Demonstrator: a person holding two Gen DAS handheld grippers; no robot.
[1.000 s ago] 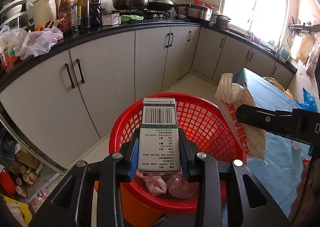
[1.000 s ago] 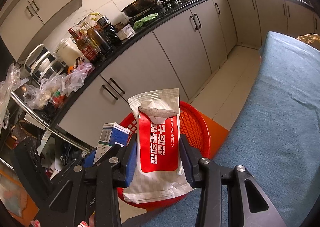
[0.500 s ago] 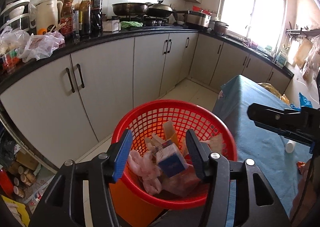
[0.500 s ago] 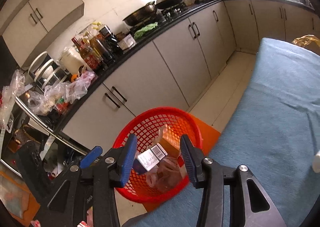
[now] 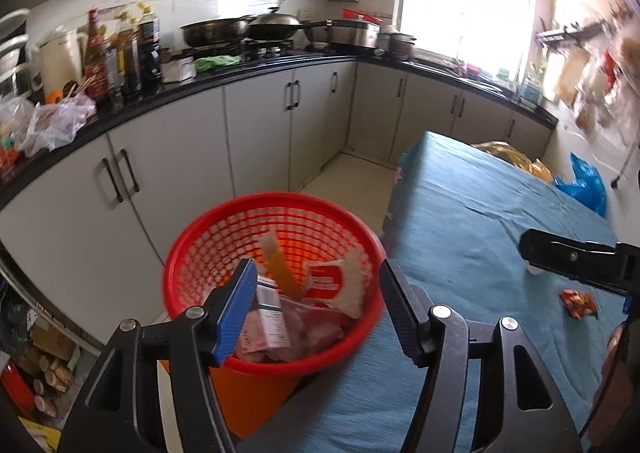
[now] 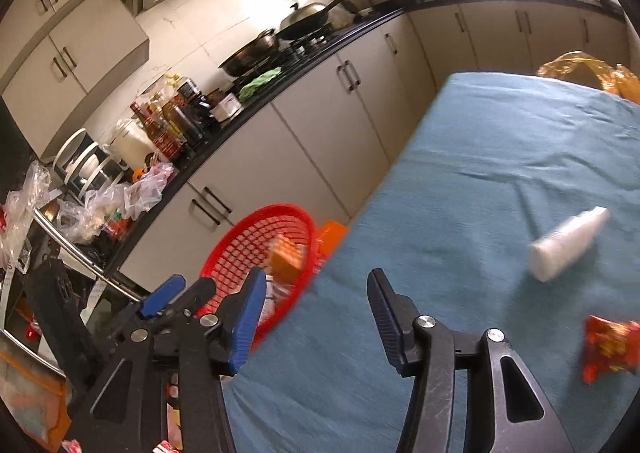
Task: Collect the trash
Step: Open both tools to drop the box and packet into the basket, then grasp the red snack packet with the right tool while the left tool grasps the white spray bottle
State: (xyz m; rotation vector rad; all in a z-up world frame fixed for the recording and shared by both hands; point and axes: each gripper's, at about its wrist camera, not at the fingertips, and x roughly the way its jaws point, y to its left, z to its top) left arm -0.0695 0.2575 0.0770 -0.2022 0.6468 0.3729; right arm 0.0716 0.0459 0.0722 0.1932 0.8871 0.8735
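A red mesh basket point(image 5: 224, 229) stands beside the blue-covered table point(image 5: 472, 213); it also shows in the right wrist view point(image 6: 240, 249). In it lie a small carton point(image 5: 272, 313), a red-and-white wipes pack point(image 5: 336, 281) and pink bags. My left gripper point(image 5: 316, 289) is open and empty above the basket's near rim. My right gripper point(image 6: 316, 297) is open and empty over the table edge. On the table lie a white bottle point(image 6: 568, 245) and a red snack wrapper point(image 6: 608, 349), which also shows in the left wrist view point(image 5: 578, 303).
Grey kitchen cabinets point(image 5: 256, 133) with a black counter holding bottles, pans and plastic bags run behind the basket. A yellow bag point(image 5: 508, 157) and a blue bag point(image 5: 584, 185) sit at the table's far end. An orange stool point(image 6: 332, 237) sits under the basket.
Both grippers opened and dropped the carton and the wipes pack into the basket. Both then swung right, toward the table.
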